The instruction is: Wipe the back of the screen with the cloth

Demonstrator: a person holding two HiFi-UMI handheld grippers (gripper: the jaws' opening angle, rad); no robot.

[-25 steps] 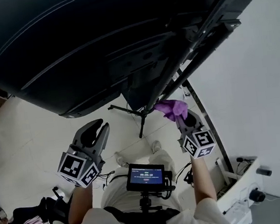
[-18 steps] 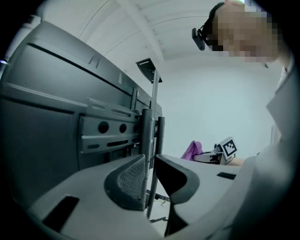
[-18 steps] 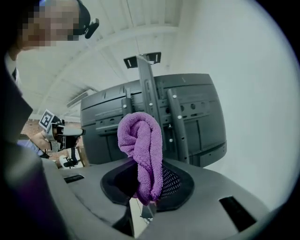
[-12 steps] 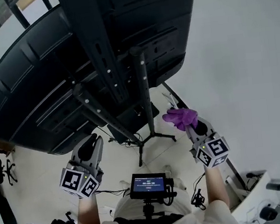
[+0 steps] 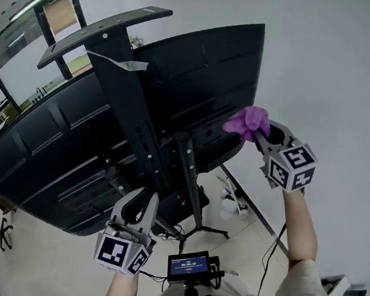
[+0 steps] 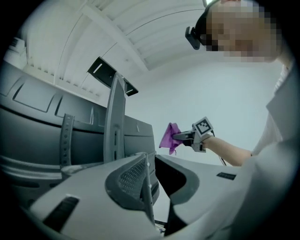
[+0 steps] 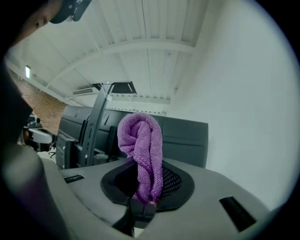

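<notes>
Monitor (image 5: 189, 266) on the chest rig sits nearest, below and between both grippers; its readout is too small to read. Left gripper (image 5: 140, 198) is low, just up-left of it: fingers together at the tips, nothing between them, touching nothing. Right gripper (image 5: 264, 135) is higher, arm stretched up: fingers clamped on cloth (image 5: 249, 121), purple, twisted into a bunch that stands up past the fingertips. In the right gripper view the pinch point sits deep in the jaw cavity, partly hidden by the cloth itself. Tripod (image 5: 189, 176) stands just beyond the left fingertips, feet on floor (image 5: 27, 272). Screen (image 5: 217, 75), back side toward us, fills the space ahead of both sets of fingers: dark ribbed panels, tilted, left end cut off by the frame edge. Stand (image 5: 128, 110) post runs up the middle of the back, flat plate on top, up-left of the right fingers. Cloth is at the screen's lower right corner, overlapping its edge in the head view; the left gripper view shows a sliver of wall (image 5: 334, 63) between cloth and edge, so contact can't be confirmed. Wall lies right of and behind the right fingers.
</notes>
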